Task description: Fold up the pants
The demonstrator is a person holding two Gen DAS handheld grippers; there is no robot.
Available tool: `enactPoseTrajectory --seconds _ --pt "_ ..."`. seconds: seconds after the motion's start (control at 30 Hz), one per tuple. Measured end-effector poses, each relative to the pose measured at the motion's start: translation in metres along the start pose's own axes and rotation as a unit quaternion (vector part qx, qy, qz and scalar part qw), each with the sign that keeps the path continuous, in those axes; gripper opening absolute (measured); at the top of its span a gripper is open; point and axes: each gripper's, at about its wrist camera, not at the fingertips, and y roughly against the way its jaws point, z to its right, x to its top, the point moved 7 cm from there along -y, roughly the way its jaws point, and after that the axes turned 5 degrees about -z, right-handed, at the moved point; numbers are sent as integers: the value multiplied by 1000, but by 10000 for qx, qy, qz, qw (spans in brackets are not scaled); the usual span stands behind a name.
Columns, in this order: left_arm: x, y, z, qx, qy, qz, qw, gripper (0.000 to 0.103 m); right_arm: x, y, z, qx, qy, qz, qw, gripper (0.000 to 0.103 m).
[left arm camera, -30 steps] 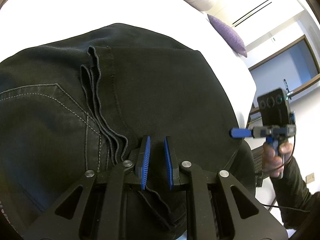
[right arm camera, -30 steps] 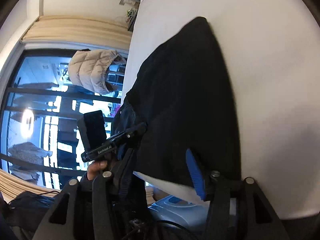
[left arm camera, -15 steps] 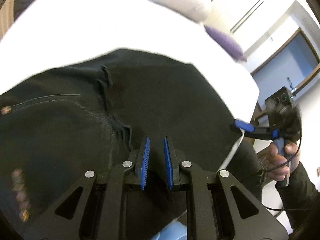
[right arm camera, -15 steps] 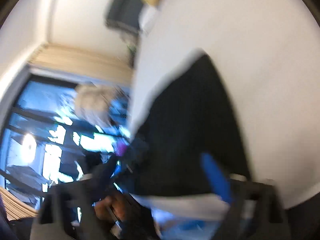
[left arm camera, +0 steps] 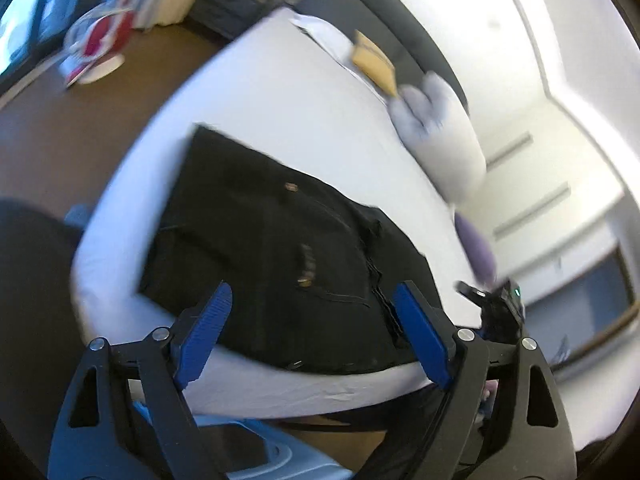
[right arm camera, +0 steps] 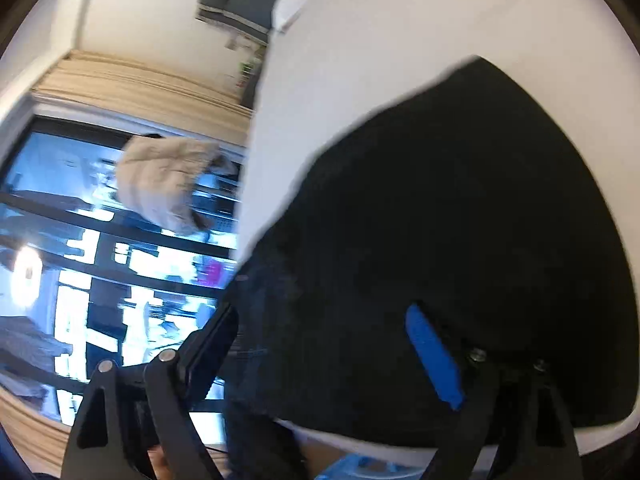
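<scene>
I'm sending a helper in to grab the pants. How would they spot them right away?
Find the big white bed. The pants lie flat near its foot edge, away from the pale pillow and purple cushion. They are the only black thing on the sheet, a folded slab with a few brown rivets.

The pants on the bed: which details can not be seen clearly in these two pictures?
- Left wrist view: the seams and small labels on the pants are smeared by motion blur. The open left gripper covers part of their near edge.
- Right wrist view: the pants are one dark mass, so fold lines cannot be read. The open right gripper hides their near edge.
- Bed: its far end is blurred.
</scene>
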Motion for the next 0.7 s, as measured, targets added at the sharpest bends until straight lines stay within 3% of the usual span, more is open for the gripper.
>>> enactPoseTrajectory --seconds 0.1,0.17,0.27,0.33,0.5,0.6,0.7 --pt "0 14 -22 -38 384 184 9991 83 2 0 -29 191 239 56 9995 88" --pt "0 18 -35 -185 652 155 9976 83 3 -7 -41 407 282 -4 9988 79" --pt "-4 20 -46 -392 982 157 9943 82 6 -22 -51 632 126 -68 9979 78" --pt "-9 21 -56 -375 1122 140 9929 80 4 -26 -53 690 116 -91 9975 78" --pt "-20 18 -89 -658 1759 71 9822 68 -1 -35 -49 845 -14 -205 9962 64" --pt "-23 5 -105 -808 2014 -43 9762 67 -2 -35 -42 1013 -174 -168 9946 64" --pt "-22 -13 -95 -905 2115 -22 9732 67 -1 -33 -42 1144 -167 -172 9931 64"
